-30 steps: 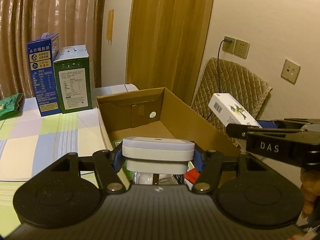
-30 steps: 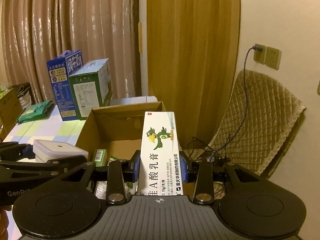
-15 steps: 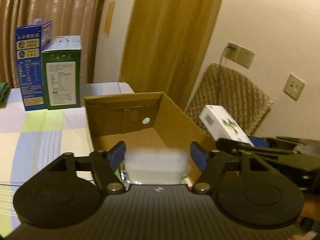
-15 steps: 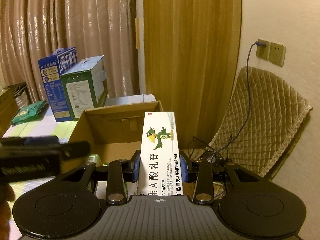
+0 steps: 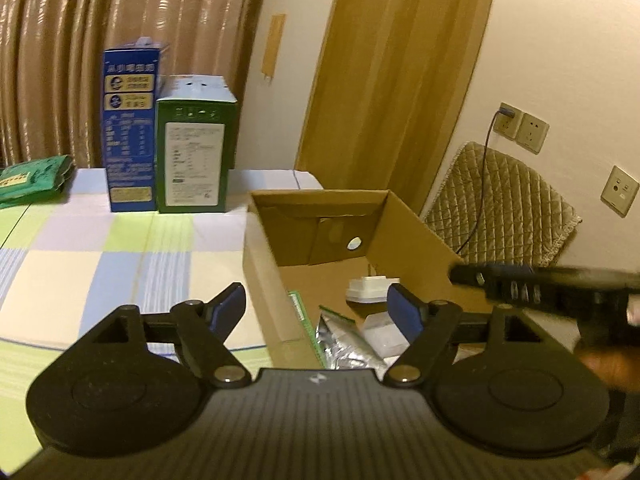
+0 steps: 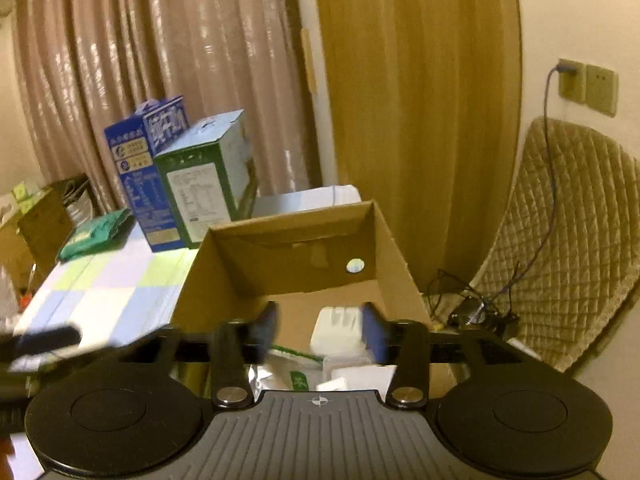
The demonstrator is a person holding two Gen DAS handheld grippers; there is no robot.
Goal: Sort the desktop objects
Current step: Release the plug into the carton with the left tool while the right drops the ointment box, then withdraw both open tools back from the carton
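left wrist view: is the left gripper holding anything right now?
No. The left gripper stands open with nothing between its pads; the white charger lies below in the cardboard box.

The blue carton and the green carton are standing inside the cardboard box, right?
Not quite. The blue carton and the green carton do stand side by side, but on the checked tablecloth behind the cardboard box, not inside it. The left wrist view shows this.

A white charger point(image 5: 370, 288) lies among packets point(image 5: 344, 340) inside the open cardboard box point(image 5: 420, 236).
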